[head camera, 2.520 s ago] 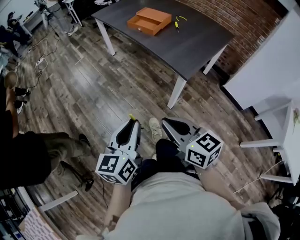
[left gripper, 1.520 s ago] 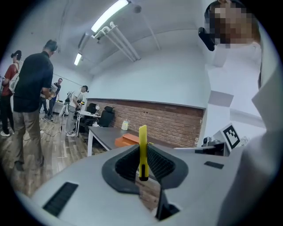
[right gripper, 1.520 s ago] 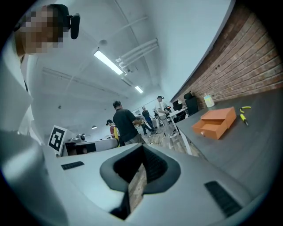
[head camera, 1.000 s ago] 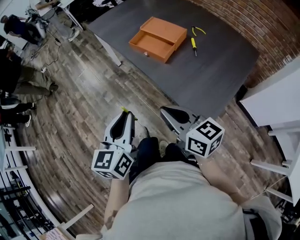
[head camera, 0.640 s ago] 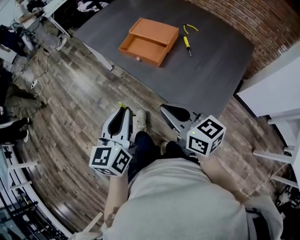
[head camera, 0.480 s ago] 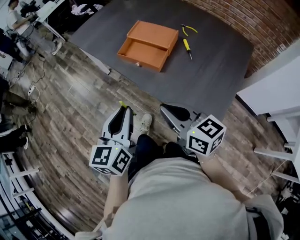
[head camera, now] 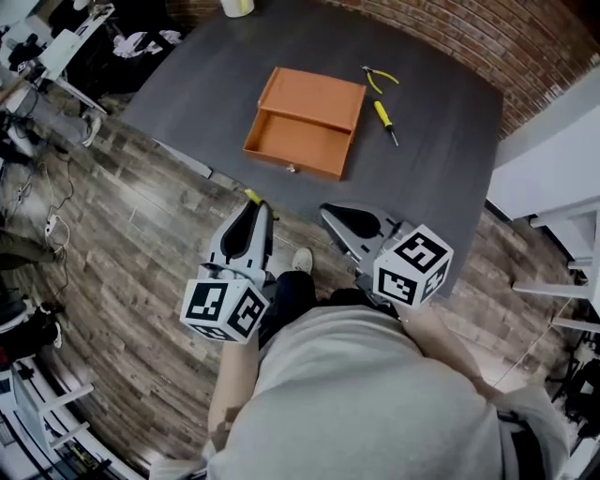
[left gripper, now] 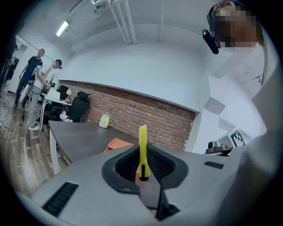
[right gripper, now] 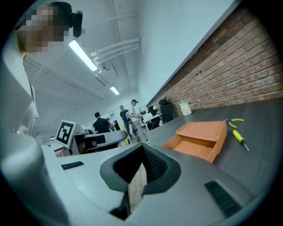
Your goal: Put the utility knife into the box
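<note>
The yellow utility knife (left gripper: 142, 145) stands pinched between the jaws of my left gripper (left gripper: 142, 170), its tip sticking out past them. In the head view the left gripper (head camera: 253, 208) hangs over the floor just short of the table's near edge, the knife tip (head camera: 251, 196) showing. The orange box (head camera: 309, 122) lies on the dark grey table (head camera: 206, 84) with its drawer pulled out and nothing in it; it also shows in the right gripper view (right gripper: 199, 139). My right gripper (head camera: 328, 211) is shut with nothing in it, at the table's near edge.
A yellow screwdriver (head camera: 384, 117) and yellow-handled pliers (head camera: 380, 77) lie right of the box. A cup (head camera: 237, 7) stands at the table's far edge. A white table (head camera: 553, 159) is at the right. People stand at desks (right gripper: 128, 115) in the background.
The table and the orange box have come much nearer in the head view as the person walked up to them. Both grippers keep the same pose, the knife still held.
</note>
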`<state>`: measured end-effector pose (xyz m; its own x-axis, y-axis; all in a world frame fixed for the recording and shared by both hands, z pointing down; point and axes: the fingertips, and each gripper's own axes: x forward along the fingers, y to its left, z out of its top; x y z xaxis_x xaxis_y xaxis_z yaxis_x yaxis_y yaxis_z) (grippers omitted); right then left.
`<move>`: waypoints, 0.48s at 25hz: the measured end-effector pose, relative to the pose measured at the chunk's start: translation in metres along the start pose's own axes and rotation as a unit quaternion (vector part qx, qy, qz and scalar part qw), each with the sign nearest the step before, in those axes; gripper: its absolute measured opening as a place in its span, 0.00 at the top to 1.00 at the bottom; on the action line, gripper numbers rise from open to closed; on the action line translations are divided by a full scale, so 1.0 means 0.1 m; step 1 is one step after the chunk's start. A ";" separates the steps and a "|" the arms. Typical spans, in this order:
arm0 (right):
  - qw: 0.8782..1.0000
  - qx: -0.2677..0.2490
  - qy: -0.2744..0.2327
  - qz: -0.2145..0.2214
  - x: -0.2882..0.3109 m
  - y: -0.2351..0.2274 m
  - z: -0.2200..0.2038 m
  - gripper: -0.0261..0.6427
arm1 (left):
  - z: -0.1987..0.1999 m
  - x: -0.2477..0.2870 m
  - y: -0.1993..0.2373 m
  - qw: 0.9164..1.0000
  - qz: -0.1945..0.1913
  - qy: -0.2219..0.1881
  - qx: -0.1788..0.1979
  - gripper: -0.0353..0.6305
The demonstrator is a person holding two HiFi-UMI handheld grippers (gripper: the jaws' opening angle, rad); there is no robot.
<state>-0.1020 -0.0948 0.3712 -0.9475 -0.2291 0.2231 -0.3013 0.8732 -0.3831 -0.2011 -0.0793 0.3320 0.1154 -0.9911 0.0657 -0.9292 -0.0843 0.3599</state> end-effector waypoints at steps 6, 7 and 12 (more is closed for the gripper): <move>0.999 0.004 -0.018 -0.048 0.36 -0.19 0.21 0.95 | 0.19 0.34 0.40 0.999 -0.036 0.010 -0.003 0.85; 0.998 0.005 -0.023 -0.057 0.40 -0.21 0.25 0.95 | 0.21 0.39 0.46 0.999 -0.042 0.012 -0.004 0.85; 0.993 0.020 -0.039 -0.114 0.43 -0.42 0.28 0.95 | 0.25 0.70 0.58 0.996 -0.085 0.026 -0.004 0.85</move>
<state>-0.1332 -0.1537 0.3720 -0.8594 -0.4527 0.2376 -0.5109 0.7776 -0.3665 -0.2558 -0.1560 0.3340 0.2892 -0.9559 0.0517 -0.8917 -0.2494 0.3777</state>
